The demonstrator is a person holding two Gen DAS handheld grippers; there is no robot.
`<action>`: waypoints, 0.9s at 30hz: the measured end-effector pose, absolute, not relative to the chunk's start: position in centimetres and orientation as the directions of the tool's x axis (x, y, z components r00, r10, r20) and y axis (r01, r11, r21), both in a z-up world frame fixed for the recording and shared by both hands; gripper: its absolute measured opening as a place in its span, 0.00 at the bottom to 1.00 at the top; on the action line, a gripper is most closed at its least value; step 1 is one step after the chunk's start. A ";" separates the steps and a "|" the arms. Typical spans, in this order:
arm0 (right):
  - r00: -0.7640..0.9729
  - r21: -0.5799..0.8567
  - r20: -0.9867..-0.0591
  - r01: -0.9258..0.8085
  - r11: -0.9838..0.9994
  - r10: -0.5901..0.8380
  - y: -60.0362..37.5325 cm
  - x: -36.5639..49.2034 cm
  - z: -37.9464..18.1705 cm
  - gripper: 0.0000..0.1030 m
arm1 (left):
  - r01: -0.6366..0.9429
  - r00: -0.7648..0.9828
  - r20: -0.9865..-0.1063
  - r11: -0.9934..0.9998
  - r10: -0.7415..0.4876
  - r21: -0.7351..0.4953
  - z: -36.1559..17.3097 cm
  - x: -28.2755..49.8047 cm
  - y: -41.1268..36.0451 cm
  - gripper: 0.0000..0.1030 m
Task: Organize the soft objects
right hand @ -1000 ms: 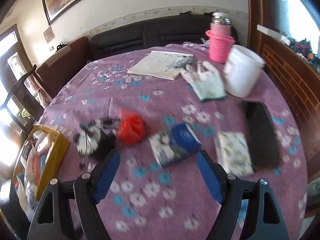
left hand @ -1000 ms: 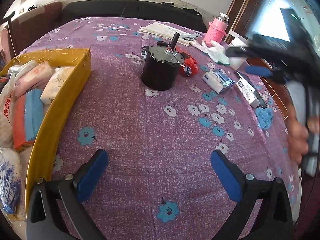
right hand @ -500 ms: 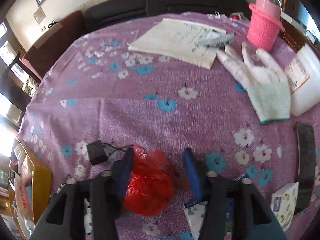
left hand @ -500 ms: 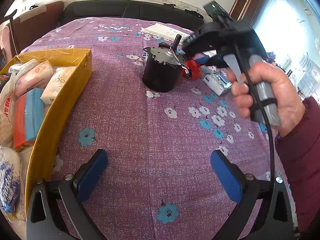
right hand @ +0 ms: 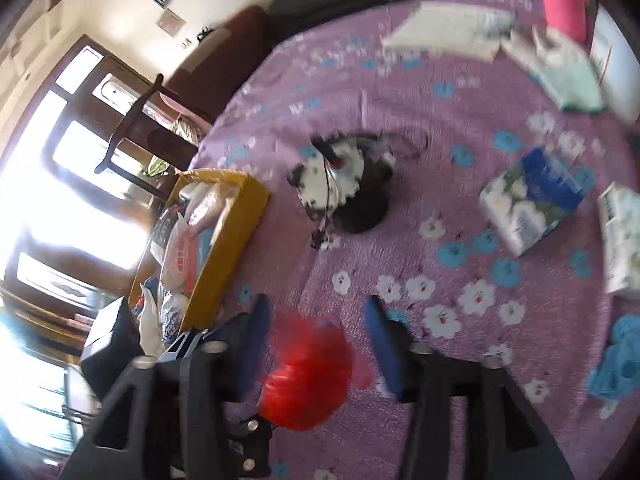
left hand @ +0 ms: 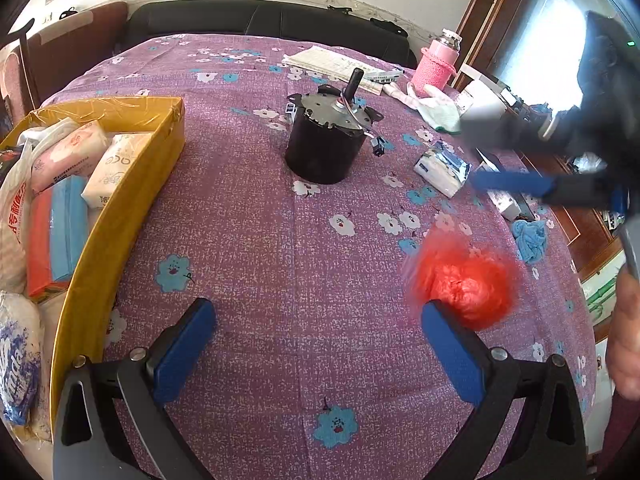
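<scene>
Red plastic bag dropping loose between right gripper jaws, just opening wide; left gripper gaping empty. Risking bag rolling off table edge, missing yellow box.

A blurred red bag lies on the desk right of the black motor, touching the open left claw.

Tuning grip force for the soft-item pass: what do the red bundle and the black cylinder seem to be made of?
Red bundle: looks like thin crumpled plastic film, probably a bag; glossy, translucent at the edges, though motion blur leaves this open. Black cylinder: rigid, seemingly a small motor; smooth dark casing, plastic or painted metal, with a grey matt metal-looking top plate, a shaft and thin wires.
</scene>
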State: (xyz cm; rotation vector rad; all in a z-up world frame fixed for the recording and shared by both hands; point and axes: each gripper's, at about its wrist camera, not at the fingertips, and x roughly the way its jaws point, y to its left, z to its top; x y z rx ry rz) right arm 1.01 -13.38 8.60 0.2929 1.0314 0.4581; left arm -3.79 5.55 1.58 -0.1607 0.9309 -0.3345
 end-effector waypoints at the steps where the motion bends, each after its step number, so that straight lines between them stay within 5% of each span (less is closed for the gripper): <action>1: 0.492 0.393 -0.754 -0.193 0.899 0.435 -14.2 1.0 9.2 0.87 | 0.212 0.551 -0.758 0.937 -0.350 -0.279 1.6 -3.8 5.6 0.99; 7: 0.532 0.334 -0.806 0.047 0.941 0.259 -18.7 4.6 7.2 0.88 | 0.213 0.551 -0.758 0.937 -0.349 -0.277 1.6 -3.8 5.5 0.99; 17: 0.475 0.074 -0.880 0.154 0.985 -0.008 -17.3 11.2 3.2 0.88 | 0.212 0.552 -0.760 0.939 -0.343 -0.269 1.5 -3.8 5.4 0.99; 19: 0.464 0.024 -0.885 0.140 0.990 -0.044 -16.8 11.5 3.1 0.80 | 0.212 0.552 -0.760 0.939 -0.343 -0.270 1.5 -3.7 5.4 0.99; 21: 0.450 -0.025 -0.889 0.122 0.992 -0.078 -16.5 11.0 3.5 0.56 | 0.212 0.552 -0.760 0.939 -0.343 -0.269 1.5 -3.8 5.4 0.99; 27: 0.409 -0.040 -0.911 0.047 0.998 -0.056 -16.3 5.6 3.6 0.53 | 0.212 0.552 -0.759 0.938 -0.346 -0.274 1.5 -3.8 5.4 0.99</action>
